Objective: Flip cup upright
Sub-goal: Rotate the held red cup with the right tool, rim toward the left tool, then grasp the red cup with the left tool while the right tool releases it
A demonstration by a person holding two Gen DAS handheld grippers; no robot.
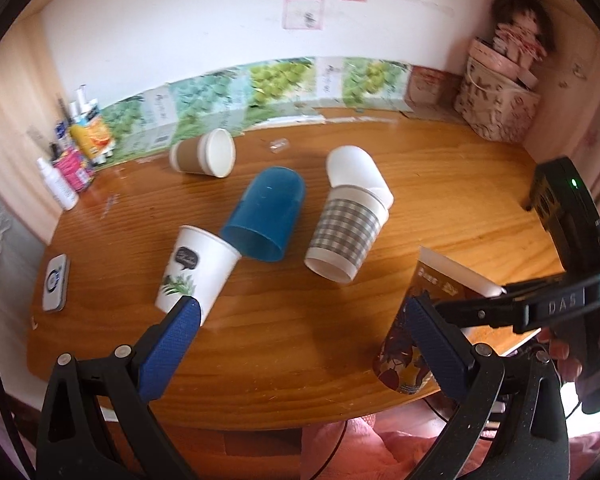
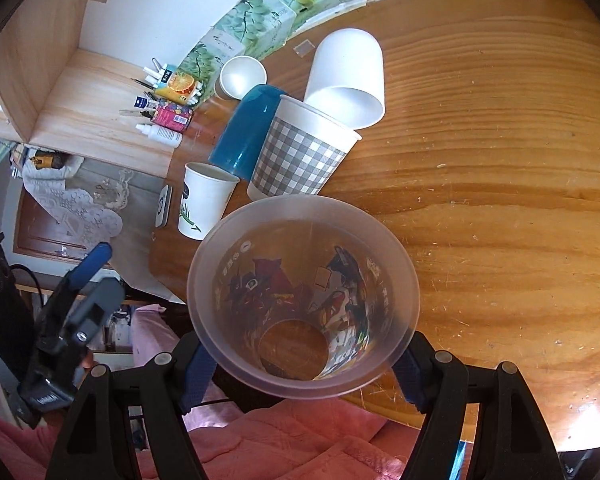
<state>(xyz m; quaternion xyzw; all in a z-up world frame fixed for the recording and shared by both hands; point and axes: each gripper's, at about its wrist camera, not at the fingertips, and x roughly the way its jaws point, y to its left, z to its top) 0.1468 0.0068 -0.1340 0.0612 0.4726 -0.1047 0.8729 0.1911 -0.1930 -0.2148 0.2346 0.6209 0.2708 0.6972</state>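
Observation:
My right gripper [image 2: 304,364] is shut on a translucent cup with cartoon prints [image 2: 304,296], its open mouth facing the camera. In the left wrist view this cup [image 1: 428,312] is held tilted over the table's front right edge. My left gripper [image 1: 300,320] is open and empty above the table front. Several cups lie on their sides: a blue one [image 1: 266,214], a grey checked one [image 1: 346,236], a plain white one [image 1: 356,174], and a brown-sleeved one [image 1: 204,154]. A white leaf-print cup [image 1: 196,270] stands upright.
The wooden table [image 1: 440,184] has bottles and cartons [image 1: 76,152] at the back left, a patterned box with a doll [image 1: 500,100] at the back right, and a small white tin [image 1: 55,278] at the left edge. Pink fabric [image 2: 292,440] lies below the front edge.

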